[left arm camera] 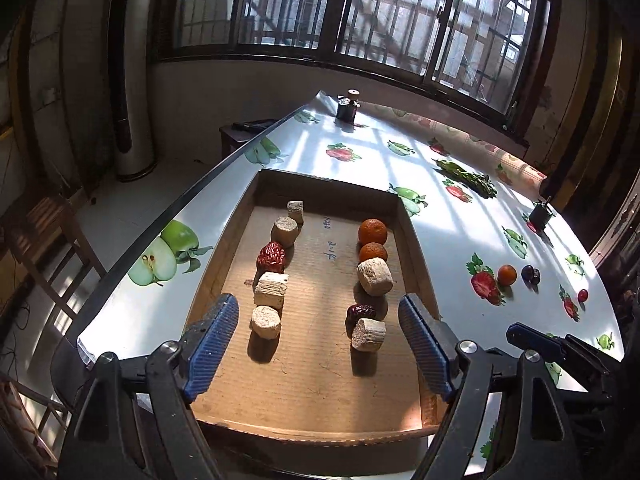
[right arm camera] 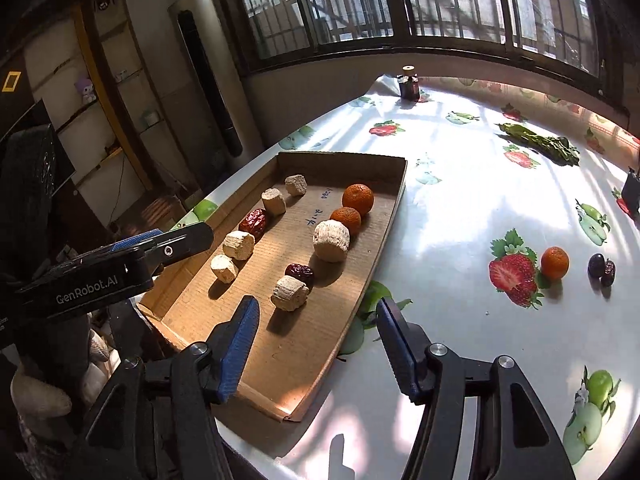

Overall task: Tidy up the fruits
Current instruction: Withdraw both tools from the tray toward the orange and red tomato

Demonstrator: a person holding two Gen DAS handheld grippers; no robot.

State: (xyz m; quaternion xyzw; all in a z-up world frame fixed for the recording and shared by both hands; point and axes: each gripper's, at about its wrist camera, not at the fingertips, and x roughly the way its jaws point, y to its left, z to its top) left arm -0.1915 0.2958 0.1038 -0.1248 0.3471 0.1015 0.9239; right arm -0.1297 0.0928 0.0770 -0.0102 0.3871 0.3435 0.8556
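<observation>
Fruits and pale cut chunks lie in two rows inside the shallow brown cardboard tray [left arm camera: 404, 216], and both grippers are over its near end with nothing between their blue pads. The left gripper [left arm camera: 318, 344] stands wide apart above the near ends of the two rows; the right gripper [right arm camera: 316, 344] is also parted, straddling the tray's near right edge, one pad over cardboard and the other over the fruit-printed tablecloth [right arm camera: 460, 200]. In the left row sit three beige cork-like chunks nearest, then a wrinkled red date [left arm camera: 271, 258] and two more chunks; the right row holds a chunk, a dark red date [left arm camera: 361, 312], a larger chunk and two small orange tangerines [left arm camera: 373, 233] at the far end. The sorting looks largely done but not finished: a loose small orange tangerine [right arm camera: 555, 262], dark purple fruits [right arm camera: 600, 266] just beside it, and a small red fruit [left arm camera: 583, 295] near the table's right edge remain outside the tray, well apart from it.
</observation>
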